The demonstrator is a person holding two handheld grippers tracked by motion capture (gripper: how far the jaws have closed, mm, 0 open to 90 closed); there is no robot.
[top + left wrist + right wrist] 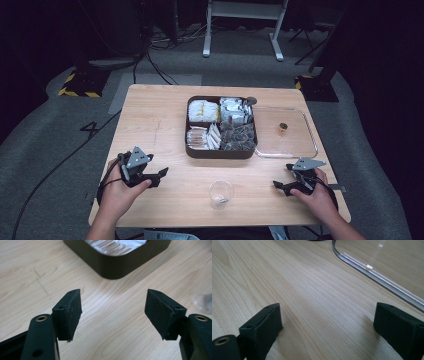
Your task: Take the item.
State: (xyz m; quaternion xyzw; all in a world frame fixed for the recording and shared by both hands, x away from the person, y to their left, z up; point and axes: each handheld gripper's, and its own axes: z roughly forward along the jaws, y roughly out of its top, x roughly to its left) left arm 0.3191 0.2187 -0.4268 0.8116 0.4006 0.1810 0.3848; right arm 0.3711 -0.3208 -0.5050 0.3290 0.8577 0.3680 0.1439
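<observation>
A dark brown divided box (pixel 220 150) of packets sits at the middle of the wooden table (pixel 150 115); its near corner (pixel 117 267) rises ahead in the left gripper view. A clear lid (pixel 287 147) lies flat to the box's right, its rim (pixel 372 270) crossing the right gripper view. A clear plastic cup (pixel 220 193) stands near the front edge between the hands, its blurred side (pixel 203 302) at the right margin. My left gripper (pixel 161 176) (pixel 113 315) rests open at front left, nothing between its jaws. My right gripper (pixel 281 187) (pixel 328 327) rests open at front right, holding nothing.
A small brown knob-like piece (pixel 283 128) sits on the clear lid. A round dark object (pixel 251 100) lies at the box's far right corner. Cables trail over the grey floor (pixel 60 130) around the table, and a white frame (pixel 240 15) stands beyond it.
</observation>
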